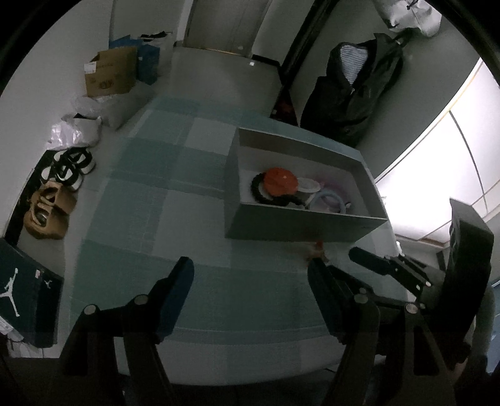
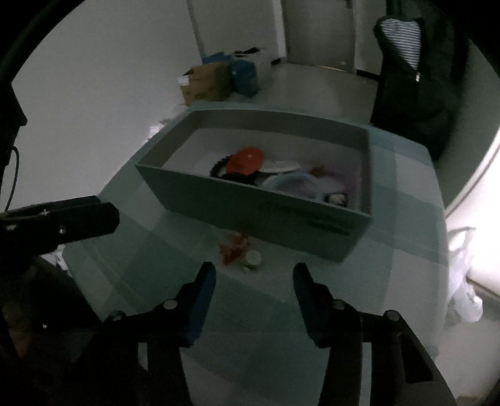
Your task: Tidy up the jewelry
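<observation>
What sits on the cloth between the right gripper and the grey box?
In the right wrist view, a small orange piece and a pale round one lie between the open right gripper and the box.

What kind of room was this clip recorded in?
Most likely a home entryway or bedroom: shoes lined up along the wall, a black jacket hanging up, and cardboard boxes on the floor near a door.

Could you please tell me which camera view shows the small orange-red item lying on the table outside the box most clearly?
The right wrist view: the orange-red item lies in the open, just before the box. In the left wrist view only its tip peeks out beside a finger of the left hand-held gripper.
</observation>
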Action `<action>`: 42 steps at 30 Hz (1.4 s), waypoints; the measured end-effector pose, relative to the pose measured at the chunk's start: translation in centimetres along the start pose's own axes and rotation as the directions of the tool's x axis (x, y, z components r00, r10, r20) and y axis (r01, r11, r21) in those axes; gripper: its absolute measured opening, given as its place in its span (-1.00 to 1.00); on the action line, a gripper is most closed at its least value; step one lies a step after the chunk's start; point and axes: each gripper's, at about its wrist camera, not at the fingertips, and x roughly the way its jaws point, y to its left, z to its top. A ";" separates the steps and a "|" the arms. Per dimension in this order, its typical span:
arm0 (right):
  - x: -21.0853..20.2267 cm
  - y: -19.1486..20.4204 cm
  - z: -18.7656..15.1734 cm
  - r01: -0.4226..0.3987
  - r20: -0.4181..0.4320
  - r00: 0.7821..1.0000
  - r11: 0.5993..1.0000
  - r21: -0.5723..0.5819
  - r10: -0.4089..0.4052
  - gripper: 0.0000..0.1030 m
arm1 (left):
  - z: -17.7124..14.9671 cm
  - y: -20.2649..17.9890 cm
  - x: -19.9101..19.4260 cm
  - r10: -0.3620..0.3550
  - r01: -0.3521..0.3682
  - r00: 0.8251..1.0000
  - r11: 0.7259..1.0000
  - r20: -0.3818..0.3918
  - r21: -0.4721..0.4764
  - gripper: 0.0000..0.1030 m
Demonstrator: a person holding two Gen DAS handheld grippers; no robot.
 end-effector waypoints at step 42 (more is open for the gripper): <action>1.8 0.6 0.7 -0.040 -0.060 0.997 0.999 -0.018 0.039 -0.43 | -0.2 0.6 1.6 -0.022 0.018 0.997 0.998 -0.076 -0.059 0.38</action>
